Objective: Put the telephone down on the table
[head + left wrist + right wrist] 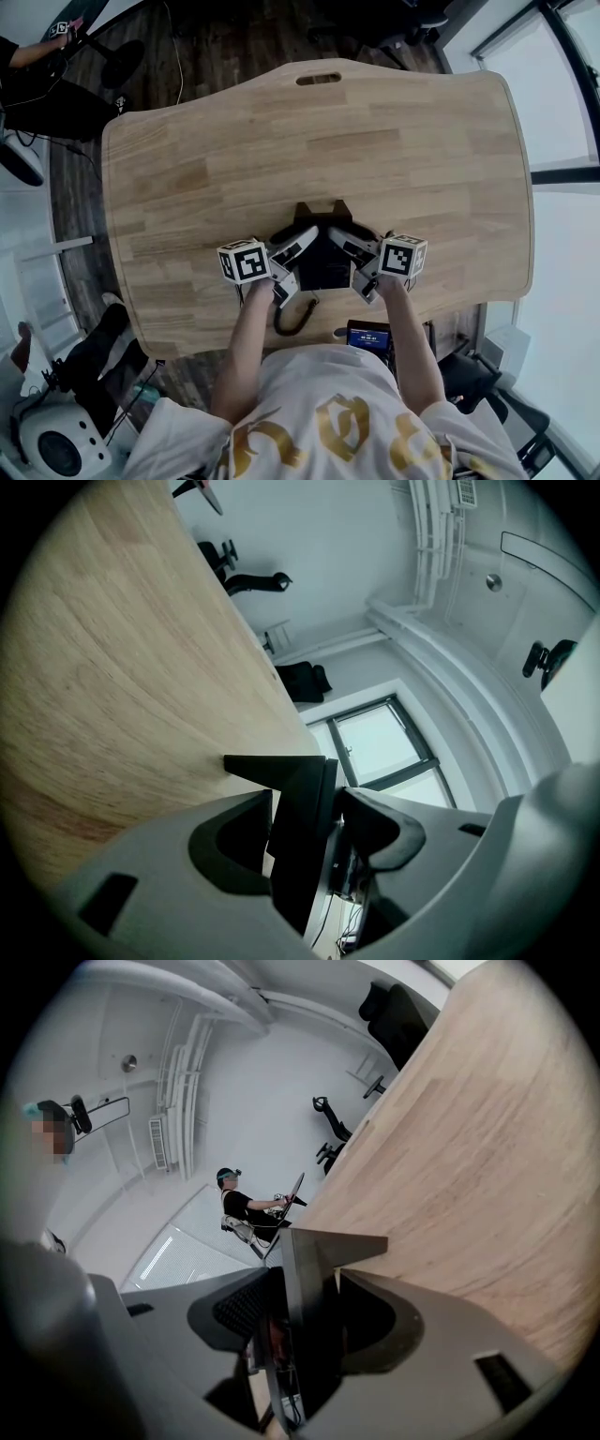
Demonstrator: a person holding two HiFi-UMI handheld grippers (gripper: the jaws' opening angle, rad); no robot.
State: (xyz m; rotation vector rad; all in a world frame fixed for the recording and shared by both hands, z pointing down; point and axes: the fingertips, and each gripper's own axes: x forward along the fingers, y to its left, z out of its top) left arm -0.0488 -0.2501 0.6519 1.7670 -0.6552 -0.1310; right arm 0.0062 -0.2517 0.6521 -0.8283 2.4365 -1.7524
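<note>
A black telephone (324, 253) hangs between my two grippers over the near part of the wooden table (281, 150). Its coiled black cord (293, 320) droops past the table's near edge. My left gripper (296, 246) is shut on the telephone's left side, my right gripper (352, 247) on its right side. In the left gripper view the telephone's dark edge (300, 836) stands between the jaws of the left gripper (307, 810). In the right gripper view the telephone (314, 1326) fills the gap of the right gripper (307, 1299). I cannot tell whether its base touches the wood.
The table has a handle slot (319, 79) at its far edge. A small device with a blue screen (367, 336) sits by the person's waist. Another person (33, 52) sits at the far left by an office chair. Windows run along the right.
</note>
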